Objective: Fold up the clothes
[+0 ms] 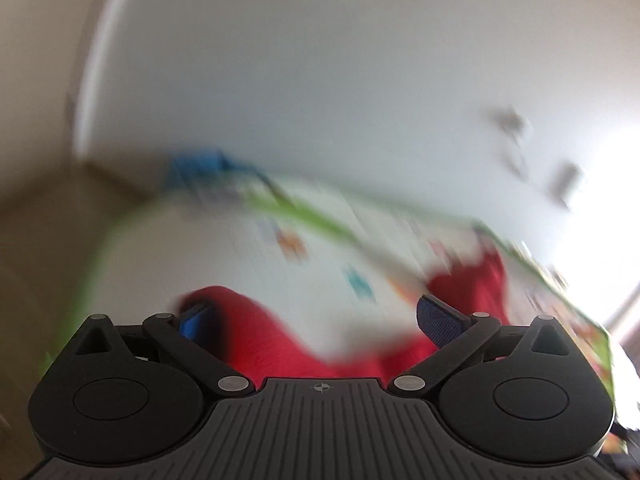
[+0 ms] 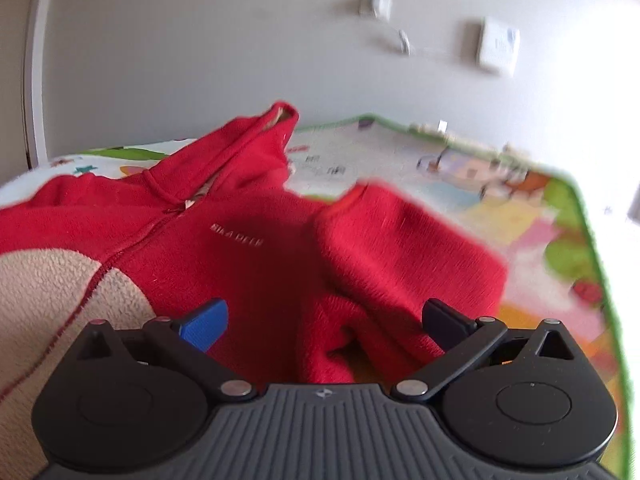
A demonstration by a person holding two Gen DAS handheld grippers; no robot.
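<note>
A red fleece hooded jacket [image 2: 256, 240] with a beige patch [image 2: 52, 292] lies on a colourful play mat [image 2: 516, 216]. Its hood [image 2: 240, 152] points toward the wall and one sleeve [image 2: 404, 248] lies folded across the right side. My right gripper [image 2: 324, 324] is open just above the jacket, holding nothing. The left wrist view is motion-blurred. My left gripper [image 1: 318, 322] is open over red cloth [image 1: 256, 336], with nothing between the pads.
The mat has a green border [image 2: 584, 216] and lies against a white wall [image 2: 200, 40]. Wall sockets and a white box [image 2: 498, 46] hang above the mat. A blue object [image 1: 200, 164] sits at the mat's far edge. Bare floor [image 1: 36, 240] lies left.
</note>
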